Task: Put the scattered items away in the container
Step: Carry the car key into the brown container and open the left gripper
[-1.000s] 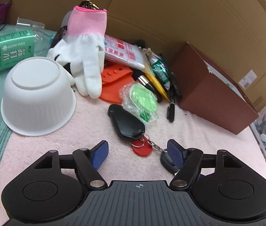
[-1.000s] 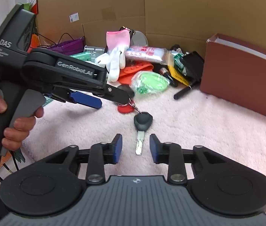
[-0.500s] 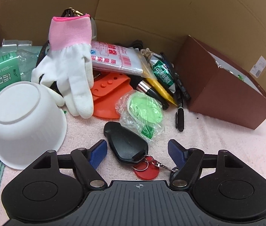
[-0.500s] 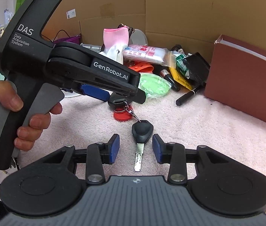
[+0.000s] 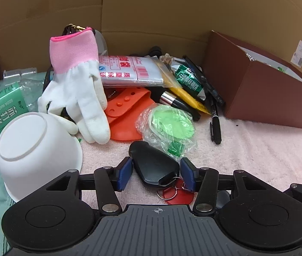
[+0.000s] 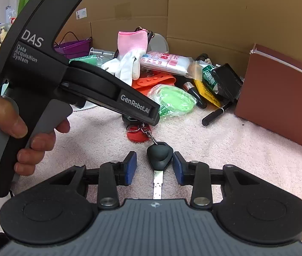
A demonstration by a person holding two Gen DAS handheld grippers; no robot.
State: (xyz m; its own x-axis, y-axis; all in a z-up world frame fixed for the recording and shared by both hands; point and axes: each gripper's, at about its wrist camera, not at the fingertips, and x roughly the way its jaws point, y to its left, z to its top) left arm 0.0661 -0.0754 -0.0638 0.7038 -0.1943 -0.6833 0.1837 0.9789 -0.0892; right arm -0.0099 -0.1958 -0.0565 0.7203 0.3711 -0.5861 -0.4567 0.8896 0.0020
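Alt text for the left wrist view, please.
The left gripper is closing around a black key fob lying on pink towel, with a gap at each pad. Behind lie an upturned white bowl, a white glove and a brown box.

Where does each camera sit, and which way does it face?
Left wrist: on the left gripper, facing down-forward at the black key fob between its closing jaws; no hand shows.
Right wrist: on the right gripper, facing the car key between its pads; a hand shows.
Shared: white glove, brown box, red tag.
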